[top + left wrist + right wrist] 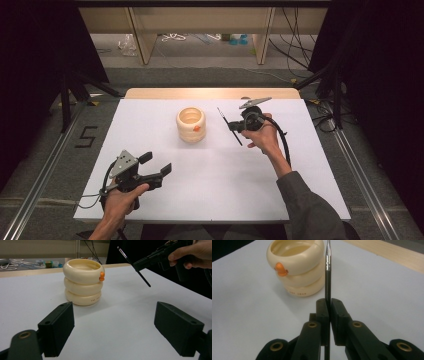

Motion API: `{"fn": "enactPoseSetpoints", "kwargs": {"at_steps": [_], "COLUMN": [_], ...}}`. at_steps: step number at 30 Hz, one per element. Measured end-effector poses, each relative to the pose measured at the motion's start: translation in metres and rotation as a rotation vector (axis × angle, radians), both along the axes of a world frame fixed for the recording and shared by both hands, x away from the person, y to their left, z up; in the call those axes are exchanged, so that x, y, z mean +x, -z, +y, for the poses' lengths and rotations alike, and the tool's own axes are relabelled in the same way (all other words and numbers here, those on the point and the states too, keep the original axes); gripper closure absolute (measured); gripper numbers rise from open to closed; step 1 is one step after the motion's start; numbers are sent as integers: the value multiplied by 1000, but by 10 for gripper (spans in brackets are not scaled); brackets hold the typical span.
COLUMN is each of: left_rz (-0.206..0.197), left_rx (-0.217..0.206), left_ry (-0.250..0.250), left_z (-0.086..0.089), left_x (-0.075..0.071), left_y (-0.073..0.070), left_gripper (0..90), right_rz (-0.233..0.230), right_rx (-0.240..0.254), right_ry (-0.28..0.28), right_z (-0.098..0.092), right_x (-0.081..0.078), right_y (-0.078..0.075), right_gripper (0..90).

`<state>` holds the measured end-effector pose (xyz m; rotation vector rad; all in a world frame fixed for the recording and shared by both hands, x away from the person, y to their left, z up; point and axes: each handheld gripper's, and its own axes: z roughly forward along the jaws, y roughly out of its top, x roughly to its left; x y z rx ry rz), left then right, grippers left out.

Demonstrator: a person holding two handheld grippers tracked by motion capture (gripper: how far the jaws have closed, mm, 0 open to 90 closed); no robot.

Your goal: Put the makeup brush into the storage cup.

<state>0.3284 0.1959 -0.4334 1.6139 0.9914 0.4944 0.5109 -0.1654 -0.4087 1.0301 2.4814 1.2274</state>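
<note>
Right now my right claw (327, 305) is clamped on the thin brush (327, 280), long axis pointing up-frame; the cream cup (297, 267) sits upper left of it on the counter (374, 290).

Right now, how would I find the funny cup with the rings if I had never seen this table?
Look at the white table and go to its far middle. There stands a cream cup, left of the right gripper that holds a thin black brush. It looks like three fat rings stacked up, with a small orange beak on its side.
</note>
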Motion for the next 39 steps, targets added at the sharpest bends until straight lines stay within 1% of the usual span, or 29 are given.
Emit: {"fn": "enactPoseSetpoints", "kwargs": {"at_steps": [1, 3, 5, 7, 8, 9, 10, 11, 12, 13, 14, 16, 17, 18, 21, 23, 25, 27, 28, 31, 32, 33, 34, 36, 37, 38, 39], "left_rz": [0, -1, -1, 0, 0, 0, -1, -1, -1, -1, -1, -1, -1, -1, -1, -1, -1, -1, -1, 0, 0, 0, 0, 0, 0, 1, 1], "left_rx": [0, 0, 0, 1, 2, 2, 2, 2, 2, 2, 1, 2, 1, 2, 1, 2, 2, 2, 2, 2, 2, 2, 2, 3, 2, 3, 3], "left_ry": [0, -1, -1, 0, -1, -1, -1, -1, -1, -1, -1, 0, -1, -2, -2, -2, -2, -2, -2, -2, -1, -1, -1, -2, -2, -1, -1], "left_z": [0, 0, 0, 0, 0, 0, 0, 0, 0, 0, 0, 0, 0, 0, 0, 0, 0, 0, 0, 0, 0, 0, 0, 1, 1, 1, 0], "left_x": [0, 0, 0, 0, 0, 0, 0, 0, 0, 0, 0, 0, 0, 0, 0, 0, 0, 0, 0, 0, 0, 0, 0, 0, 0, 0, 0], "left_y": [0, 0, 0, 0, 0, 0, 0, 0, 0, 0, 0, 0, 0, 0, 0, 0, 0, 0, 0, 0, 0, 0, 0, 0, 0, 0, 0], "left_gripper": [158, 158, 158, 158, 158, 158, 158, 158, 158, 158, 158, 158, 158, 158, 158, 158, 158, 158, 158, 158, 158, 158, 158, 158, 158, 158, 158], "right_rz": [-8, -4, -18, -24, -48, -48, -46, -46, -66, -62, -74, -69, -83, -72, -86, -89, -107, -97, -117, -113, -122, -142, -142, -159, -148, -156, -165], "right_rx": [13, 26, 29, 35, 47, 47, 65, 65, 81, 92, 92, 101, 106, 105, 107, 115, 120, 137, 139, 149, 161, 163, 163, 182, 187, 201, 196], "right_ry": [-4, 7, 17, 15, 12, 12, 19, 19, 27, 25, 31, 36, 37, 38, 47, 39, 43, 49, 48, 47, 47, 46, 46, 43, 39, 40, 47], "right_z": [0, 0, -1, -1, -2, -2, -2, -2, -3, -3, -3, -3, -3, -3, -4, -4, -4, -3, -4, -4, -3, -3, -3, -1, 0, 2, 3], "right_x": [1, 1, 2, 3, 4, 4, 3, 3, 3, 4, 4, 4, 5, 4, 5, 5, 5, 4, 5, 5, 5, 6, 6, 6, 5, 6, 6], "right_y": [1, 0, 0, 0, 0, 0, -2, -2, -2, -3, -3, -4, -3, -3, -4, -4, -5, -6, -6, -7, -10, -10, -10, -13, -15, -15, -16], "right_gripper": [857, 857, 857, 857, 857, 857, 857, 857, 857, 857, 857, 857, 857, 857, 857, 857, 857, 857, 857, 857, 857, 857, 857, 857, 857, 857, 857]}}
